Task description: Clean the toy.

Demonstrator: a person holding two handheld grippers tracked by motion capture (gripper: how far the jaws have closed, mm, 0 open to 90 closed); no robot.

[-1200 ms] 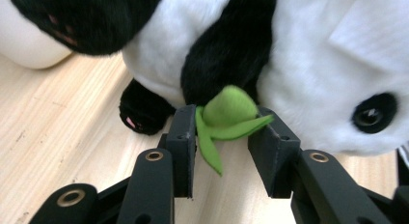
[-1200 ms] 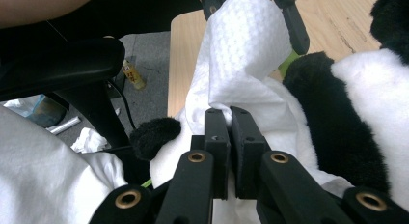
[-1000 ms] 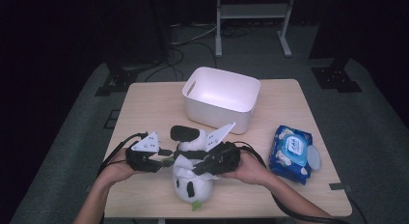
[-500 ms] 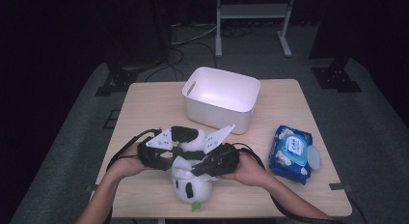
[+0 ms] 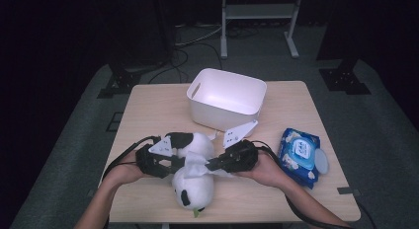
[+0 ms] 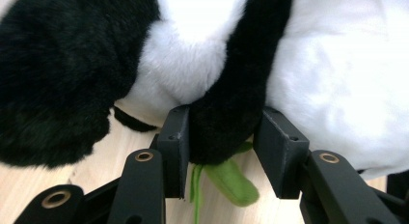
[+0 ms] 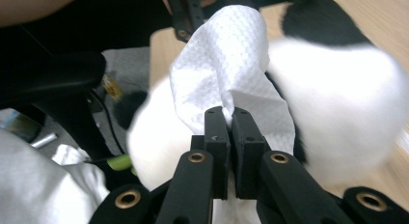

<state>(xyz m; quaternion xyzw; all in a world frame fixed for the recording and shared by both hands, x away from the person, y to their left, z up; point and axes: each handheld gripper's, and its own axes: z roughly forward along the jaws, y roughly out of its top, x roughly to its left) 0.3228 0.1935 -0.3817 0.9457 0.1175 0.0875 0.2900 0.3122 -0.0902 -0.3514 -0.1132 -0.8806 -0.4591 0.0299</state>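
A black-and-white panda plush (image 5: 193, 185) lies on the near middle of the wooden table (image 5: 148, 110), a green leaf (image 5: 195, 212) at its near end. My left gripper (image 5: 178, 163) comes in from the left. In the left gripper view its pads (image 6: 176, 147) touch both sides of a black limb (image 6: 226, 122) of the panda; the jaws have just been opening slightly with that limb between them. My right gripper (image 7: 230, 119) is shut on a white wipe (image 7: 231, 64), which it holds against the panda's white body (image 7: 337, 103). In the high view the wipe (image 5: 198, 163) lies between the two grippers.
A white plastic bin (image 5: 225, 72) stands behind the panda at the table's middle. A blue pack of wet wipes (image 5: 299, 153) lies at the right, close to the right hand. Dark stands and cables sit on the floor beyond the table.
My left gripper has moved right, from beside the panda onto it, and its jaws now sit around the black limb. The right gripper and wipe have stayed in place.
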